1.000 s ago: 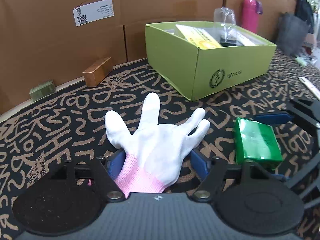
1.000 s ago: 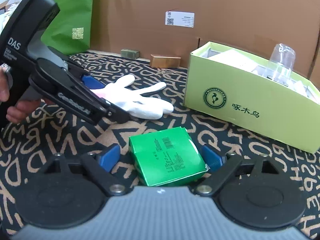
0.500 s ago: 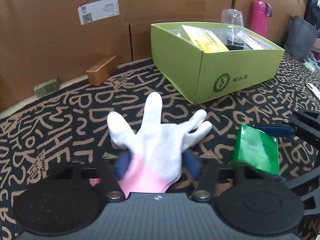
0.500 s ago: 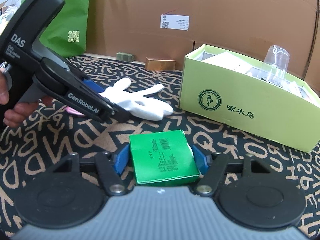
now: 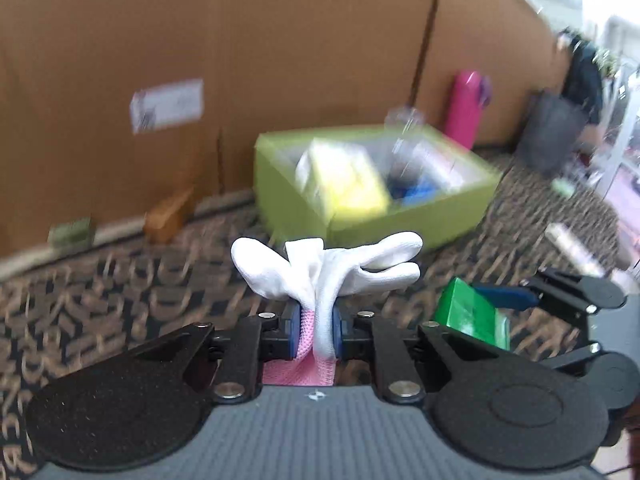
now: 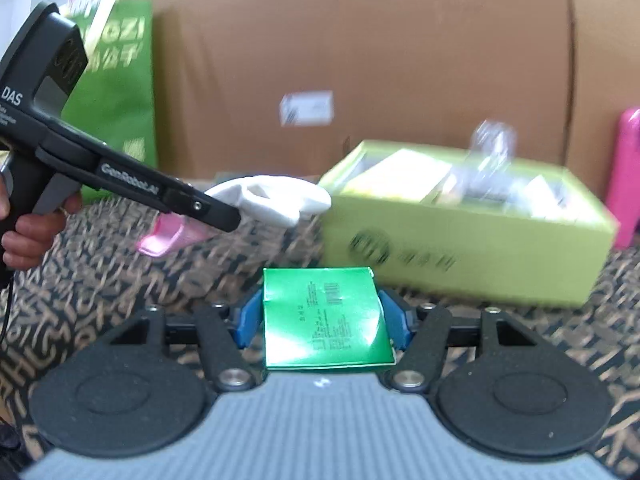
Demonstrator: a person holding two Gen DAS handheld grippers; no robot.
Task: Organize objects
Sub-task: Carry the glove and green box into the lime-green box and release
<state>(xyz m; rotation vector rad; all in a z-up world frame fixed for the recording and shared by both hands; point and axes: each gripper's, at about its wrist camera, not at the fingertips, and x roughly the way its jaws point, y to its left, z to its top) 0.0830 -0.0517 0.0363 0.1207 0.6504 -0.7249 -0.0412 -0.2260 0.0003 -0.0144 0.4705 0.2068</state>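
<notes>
My left gripper (image 5: 316, 330) is shut on a white glove (image 5: 332, 272) with a pink cuff and holds it lifted above the patterned table. The glove also shows in the right wrist view (image 6: 272, 200), hanging from the left gripper (image 6: 228, 216). My right gripper (image 6: 322, 320) is shut on a green box (image 6: 324, 316) and holds it above the table; that box also shows in the left wrist view (image 5: 468, 316). The lime-green open box (image 5: 400, 216) with several items inside stands ahead, also in the right wrist view (image 6: 460, 252).
A cardboard wall (image 5: 240, 60) backs the table. A small gold box (image 5: 168, 216) and a small green block (image 5: 70, 232) lie at its foot. A pink bottle (image 5: 464, 108) stands behind the lime box. A green bag (image 6: 116, 80) stands at the left.
Both grippers closed, the left on the glove and the right on the green box, then lifted them off the table. Both views are now motion-blurred.
</notes>
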